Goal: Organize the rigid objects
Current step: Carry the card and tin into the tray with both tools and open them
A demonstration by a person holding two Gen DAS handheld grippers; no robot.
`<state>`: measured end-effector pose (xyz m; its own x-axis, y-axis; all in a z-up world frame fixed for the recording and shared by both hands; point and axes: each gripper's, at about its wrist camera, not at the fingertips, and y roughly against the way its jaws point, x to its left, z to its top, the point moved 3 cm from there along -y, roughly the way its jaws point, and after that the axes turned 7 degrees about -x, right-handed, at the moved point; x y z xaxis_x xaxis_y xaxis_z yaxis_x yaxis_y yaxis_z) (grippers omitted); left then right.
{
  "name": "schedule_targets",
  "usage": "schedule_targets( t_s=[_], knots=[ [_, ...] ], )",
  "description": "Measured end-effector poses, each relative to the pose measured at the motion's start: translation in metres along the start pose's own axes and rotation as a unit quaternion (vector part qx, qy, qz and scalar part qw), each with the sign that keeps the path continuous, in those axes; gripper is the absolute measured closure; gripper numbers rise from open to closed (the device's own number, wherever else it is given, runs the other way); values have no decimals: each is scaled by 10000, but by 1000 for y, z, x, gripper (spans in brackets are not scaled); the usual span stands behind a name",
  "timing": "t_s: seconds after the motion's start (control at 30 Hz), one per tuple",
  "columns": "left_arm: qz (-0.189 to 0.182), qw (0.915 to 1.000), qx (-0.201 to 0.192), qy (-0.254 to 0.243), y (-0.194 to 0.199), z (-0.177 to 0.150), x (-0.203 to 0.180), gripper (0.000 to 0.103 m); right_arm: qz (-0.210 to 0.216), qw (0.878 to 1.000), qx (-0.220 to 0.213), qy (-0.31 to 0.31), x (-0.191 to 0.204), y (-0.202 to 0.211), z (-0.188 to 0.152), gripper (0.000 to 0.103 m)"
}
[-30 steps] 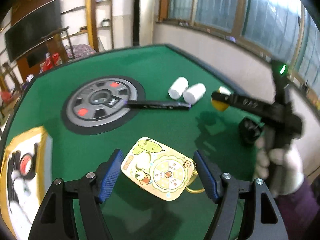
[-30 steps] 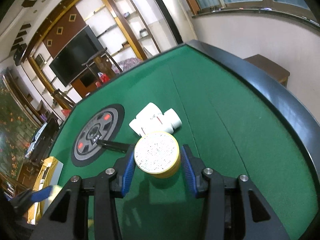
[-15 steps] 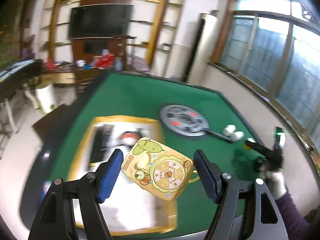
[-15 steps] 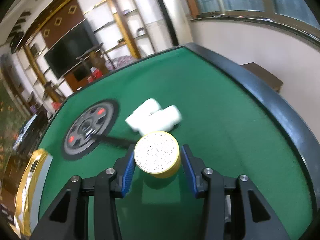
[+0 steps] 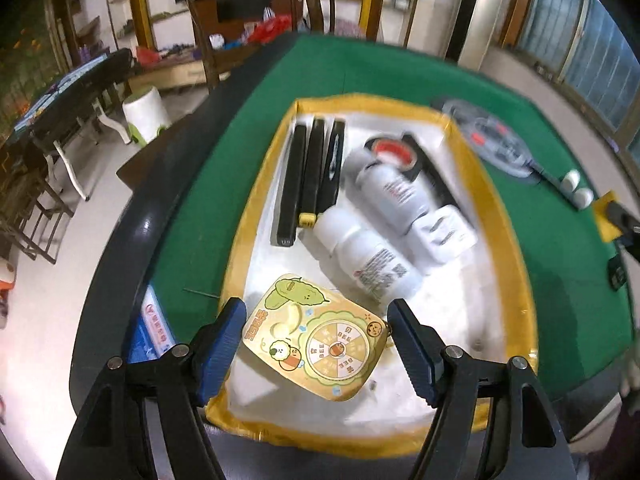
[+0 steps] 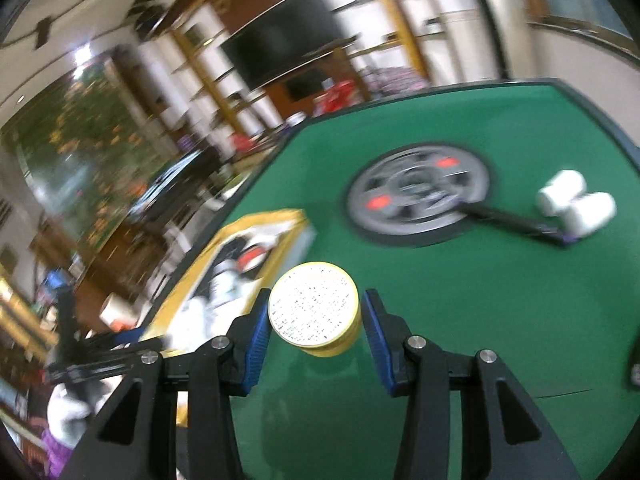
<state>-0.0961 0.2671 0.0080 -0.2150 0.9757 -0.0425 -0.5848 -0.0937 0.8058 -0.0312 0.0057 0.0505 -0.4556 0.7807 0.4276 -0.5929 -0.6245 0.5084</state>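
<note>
1. The left gripper (image 5: 314,334) grips a yellow cartoon card (image 5: 316,336) by its 2 side edges, holding it over the near end of the tray (image 5: 516,240).
2. The tray, yellow-rimmed with a white floor, lies on the green table (image 5: 384,68) close to its near edge.
3. Inside the tray, 3 black bars (image 5: 312,176) lie side by side at the left; 2 white bottles (image 5: 372,256) lie slantwise in the middle, and a white block (image 5: 442,236) lies just beside them.
4. A red-and-black round thing (image 5: 394,152) sits at the tray's far end; blur hides what it is.
5. The right gripper (image 6: 314,320) is clenched on a round yellow tin (image 6: 314,312) with a speckled white lid, lifted above the table.
6. In the right wrist view, the tray lies to the left of the tin, near it.
7. A grey disc (image 6: 418,196) marked in red lies flat at the table's middle; a black pen (image 6: 512,220) touches its rim.
8. 2 white caps (image 6: 576,204) rest together at the pen's far tip.
</note>
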Motion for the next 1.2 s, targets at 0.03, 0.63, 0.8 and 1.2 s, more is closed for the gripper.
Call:
schedule_targets(
  t_s=[0.03,0.63,0.8,1.2],
  knots=[
    [87,10000,22,-15,-5,1,1,26,90,9999,89,84,12,-6,-3,59],
    [-510,9864,-1141,1065,70,-6,62,22,-76,9452,1749,2755,173,-111,-92,59],
    [-559,9845,-1244,1101,71,-10,68,22,-516,9273,2115,3044,175,-130,-100,61],
    [-881,9819,-1403,915,78,-14,55,22,-207,9659,1319,2220,145,-98,-69,44]
  ],
)
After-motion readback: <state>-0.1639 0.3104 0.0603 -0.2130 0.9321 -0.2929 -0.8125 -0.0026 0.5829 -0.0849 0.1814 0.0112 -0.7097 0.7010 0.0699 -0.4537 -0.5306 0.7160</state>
